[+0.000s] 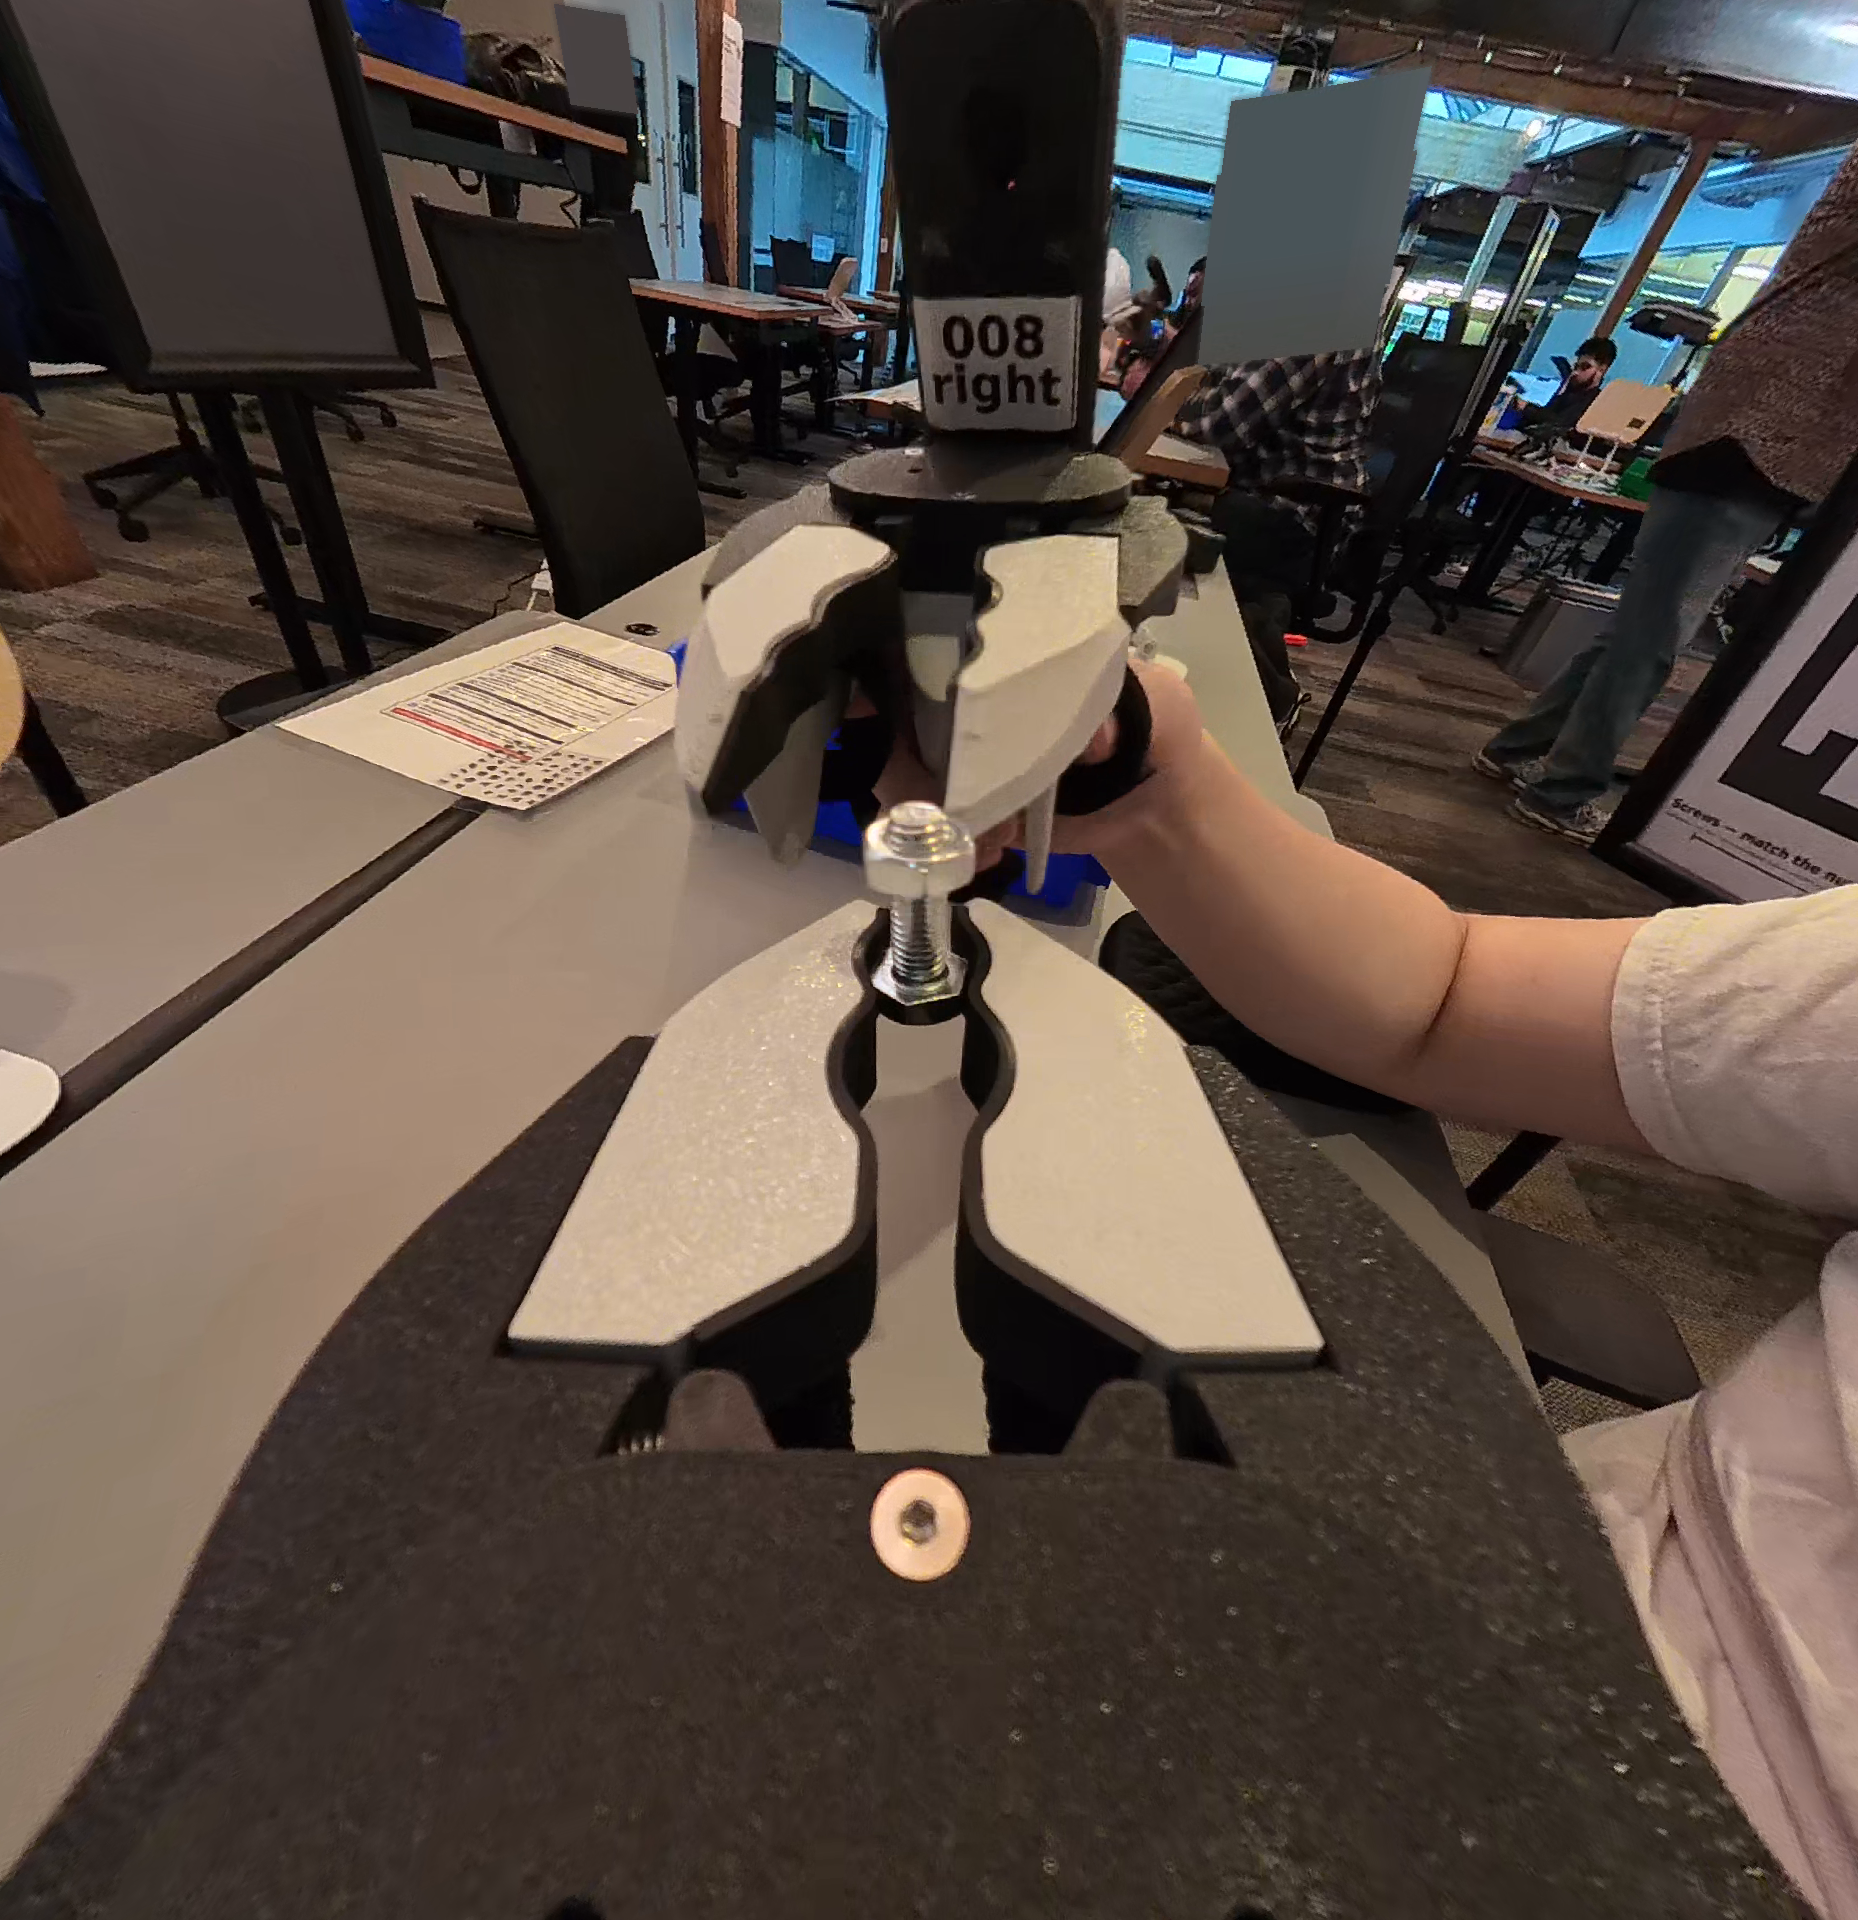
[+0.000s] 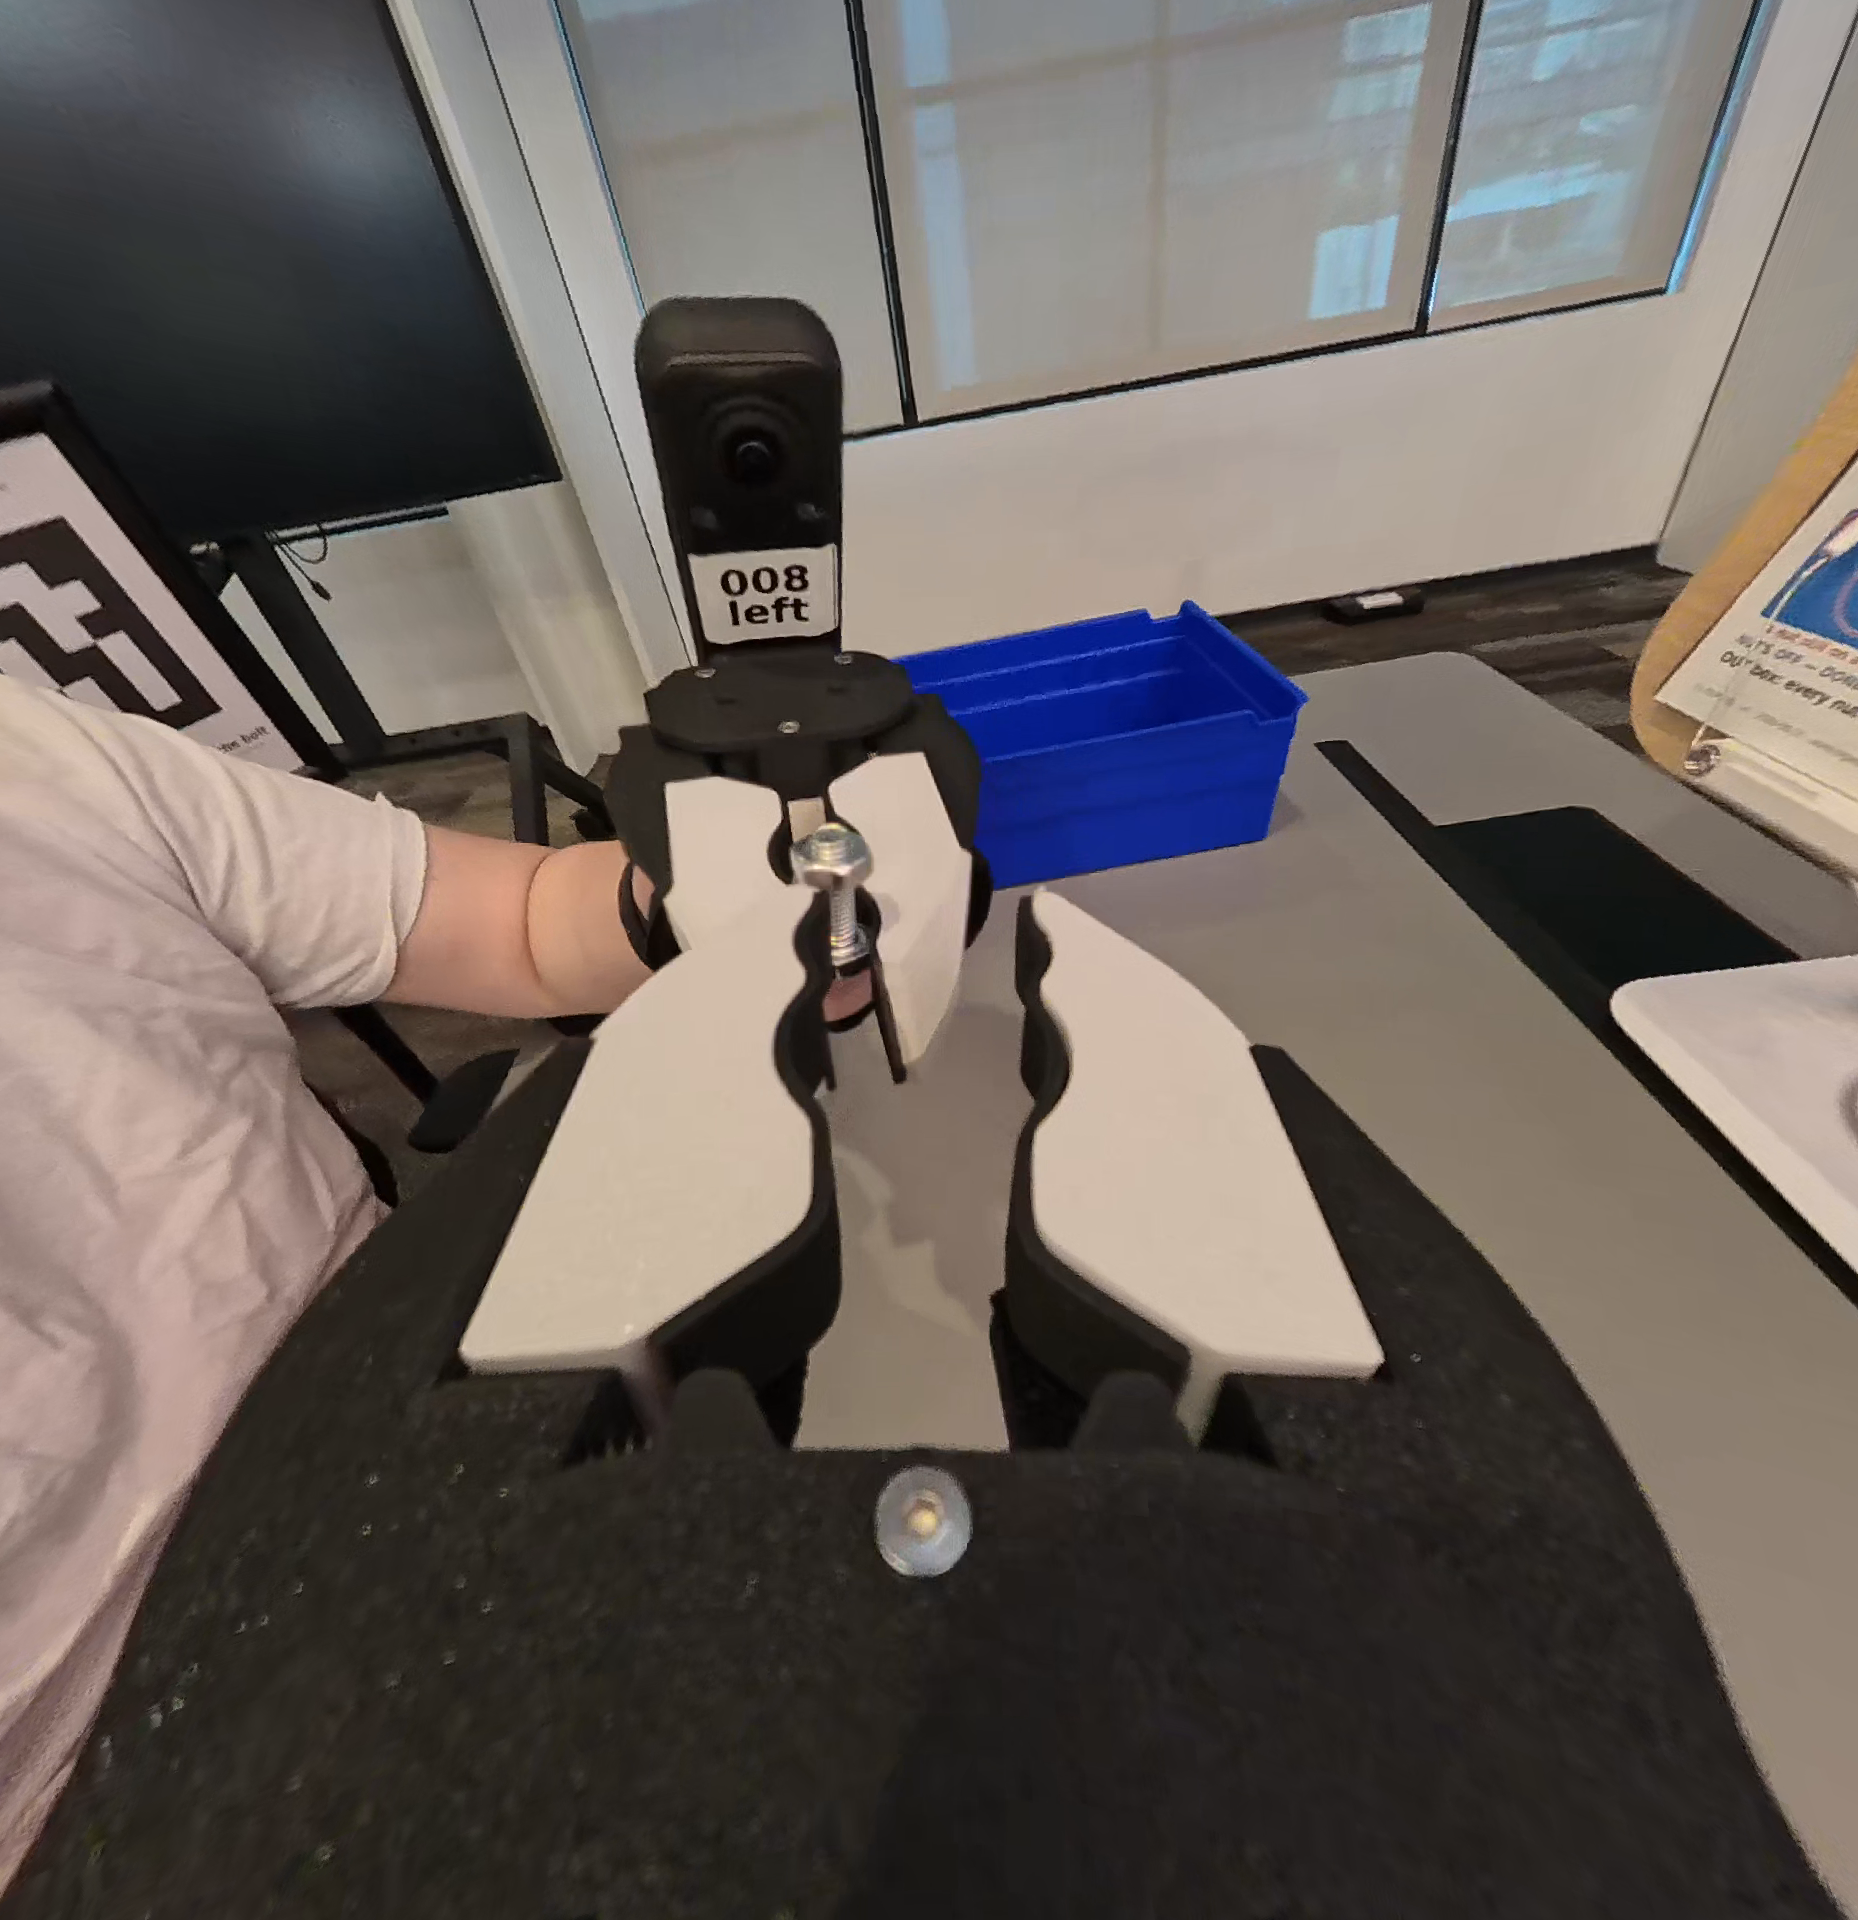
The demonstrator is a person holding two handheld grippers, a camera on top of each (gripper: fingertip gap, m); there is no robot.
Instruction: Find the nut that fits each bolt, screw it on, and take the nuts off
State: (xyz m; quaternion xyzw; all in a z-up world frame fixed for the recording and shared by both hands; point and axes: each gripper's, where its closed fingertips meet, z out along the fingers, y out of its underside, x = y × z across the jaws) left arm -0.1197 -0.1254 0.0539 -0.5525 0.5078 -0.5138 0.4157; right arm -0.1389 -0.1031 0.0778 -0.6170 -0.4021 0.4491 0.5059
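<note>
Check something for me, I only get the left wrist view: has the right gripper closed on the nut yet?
Observer: No. The right wrist view shows the right gripper open, and the nut on the bolt sits left of the middle of the gap, not centred.
Operator: The blue bin is mostly hidden for me. Anything inside?
Observer: The right wrist view looks into the blue bin. As far as its inside shows, it holds nothing.
</note>
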